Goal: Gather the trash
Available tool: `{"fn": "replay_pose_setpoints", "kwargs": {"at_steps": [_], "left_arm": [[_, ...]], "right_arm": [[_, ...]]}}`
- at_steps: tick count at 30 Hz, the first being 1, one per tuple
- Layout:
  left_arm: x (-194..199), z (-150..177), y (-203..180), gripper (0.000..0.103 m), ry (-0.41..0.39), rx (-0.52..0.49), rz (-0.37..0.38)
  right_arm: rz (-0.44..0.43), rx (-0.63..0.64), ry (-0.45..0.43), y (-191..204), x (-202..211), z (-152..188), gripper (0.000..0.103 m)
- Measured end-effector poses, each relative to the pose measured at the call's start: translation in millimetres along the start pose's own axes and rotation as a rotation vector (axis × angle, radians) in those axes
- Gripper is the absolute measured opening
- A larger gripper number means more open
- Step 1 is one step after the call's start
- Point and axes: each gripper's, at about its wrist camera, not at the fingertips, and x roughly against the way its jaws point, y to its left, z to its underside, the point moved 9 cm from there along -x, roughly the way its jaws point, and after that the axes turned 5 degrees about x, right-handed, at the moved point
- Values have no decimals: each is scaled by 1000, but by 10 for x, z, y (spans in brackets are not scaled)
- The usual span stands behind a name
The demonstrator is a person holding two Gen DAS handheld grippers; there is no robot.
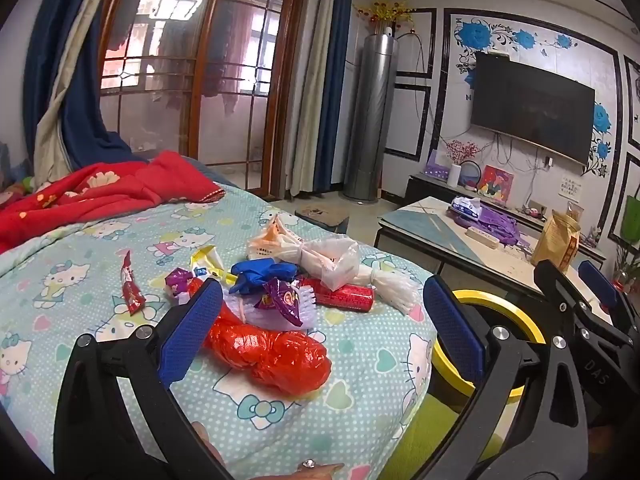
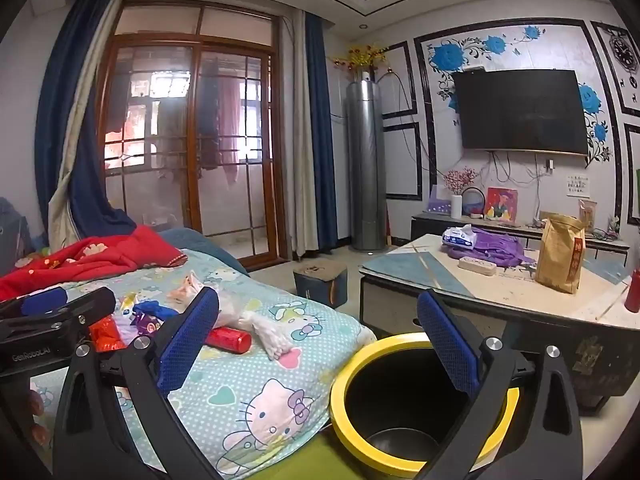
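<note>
A heap of trash lies on the Hello Kitty bedspread [image 1: 100,248]: a crumpled red plastic bag [image 1: 276,354], a purple wrapper [image 1: 282,300], a blue glove [image 1: 262,274], a red tube [image 1: 352,294], white plastic bags [image 1: 332,258] and a red sachet [image 1: 131,288]. My left gripper [image 1: 320,328] is open and empty, just above the red bag. My right gripper [image 2: 316,340] is open and empty, over the black bin with a yellow rim [image 2: 404,408] beside the bed. The red tube [image 2: 228,338] shows in the right wrist view too.
A coffee table [image 2: 516,292] stands right of the bin, with a brown paper bag [image 2: 560,254], a purple bag [image 2: 494,246] and a red bottle [image 2: 634,292]. A red blanket [image 1: 92,192] lies at the bed's far end. A small stool [image 2: 320,280] sits on the floor.
</note>
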Motion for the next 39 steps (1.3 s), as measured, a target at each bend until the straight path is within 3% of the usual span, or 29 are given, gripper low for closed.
{"fn": "replay_pose_setpoints", "kwargs": {"at_steps": [39], "left_arm": [[35,3,-93,92,11,3,33]], "right_arm": [[6,10,11,-4,-14,17,97]]}}
